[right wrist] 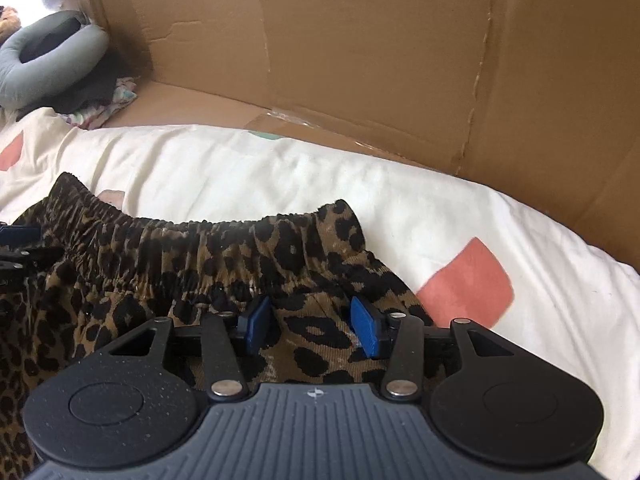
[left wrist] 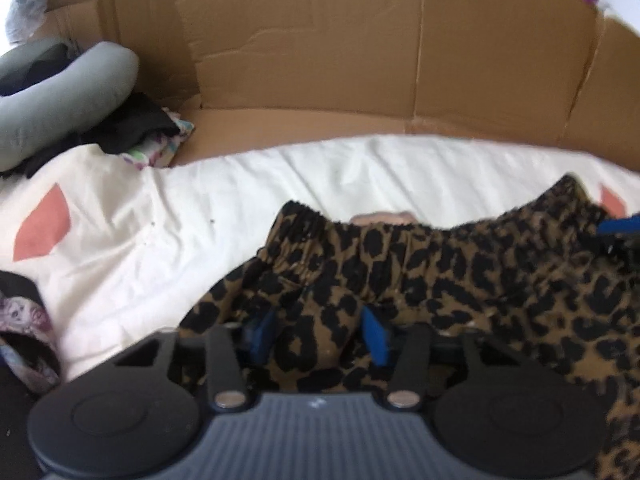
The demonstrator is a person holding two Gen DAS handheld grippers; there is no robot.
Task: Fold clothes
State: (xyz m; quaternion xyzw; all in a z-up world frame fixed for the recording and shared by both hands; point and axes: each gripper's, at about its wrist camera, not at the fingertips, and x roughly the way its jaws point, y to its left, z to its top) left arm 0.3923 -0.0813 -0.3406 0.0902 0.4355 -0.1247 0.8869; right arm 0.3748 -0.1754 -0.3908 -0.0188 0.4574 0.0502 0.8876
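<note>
A leopard-print garment with an elastic waistband (left wrist: 440, 264) (right wrist: 192, 248) lies on a white sheet. My left gripper (left wrist: 320, 332) has its blue pads either side of a bunched fold of the fabric near the waistband's left end and grips it. My right gripper (right wrist: 314, 326) likewise holds a fold of the fabric just below the waistband's right end. In the left wrist view the right gripper's blue pad (left wrist: 618, 226) shows at the right edge. In the right wrist view the left gripper (right wrist: 16, 248) shows at the left edge.
The white sheet (left wrist: 240, 200) (right wrist: 400, 184) has salmon patches (right wrist: 468, 280). A brown cardboard wall (left wrist: 360, 60) (right wrist: 400, 60) stands behind it. A grey ring cushion (left wrist: 60, 92) (right wrist: 48, 60) and a pile of dark and patterned clothes (left wrist: 152, 132) sit at the far left.
</note>
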